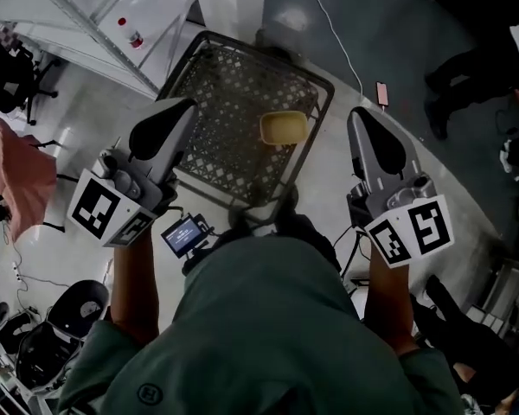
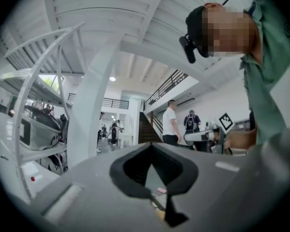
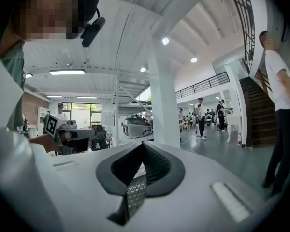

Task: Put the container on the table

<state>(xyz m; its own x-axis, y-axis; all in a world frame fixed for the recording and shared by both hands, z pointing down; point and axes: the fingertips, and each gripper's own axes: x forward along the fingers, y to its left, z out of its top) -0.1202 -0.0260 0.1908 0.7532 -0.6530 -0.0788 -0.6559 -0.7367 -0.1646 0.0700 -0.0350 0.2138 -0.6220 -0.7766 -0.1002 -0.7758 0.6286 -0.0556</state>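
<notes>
Right now you hold both grippers up in front of your chest, one at each side of a dark mesh basket (image 1: 233, 93) that stands below you. The yellow container (image 1: 284, 128) lies inside that basket, toward its right edge, and no jaw touches it. In the head view it shows between your two grippers, nearer the right one, just left of that gripper's tip and lower down than both.

Your left gripper (image 1: 187, 105) has its jaws pressed together with nothing between them, its tip over the basket's left rim. Your right gripper (image 1: 358, 115) is closed the same way and empty, its tip just outside the basket's right rim. Through the narrow slit under the right jaws you see only a patch of the basket's mesh.
</notes>
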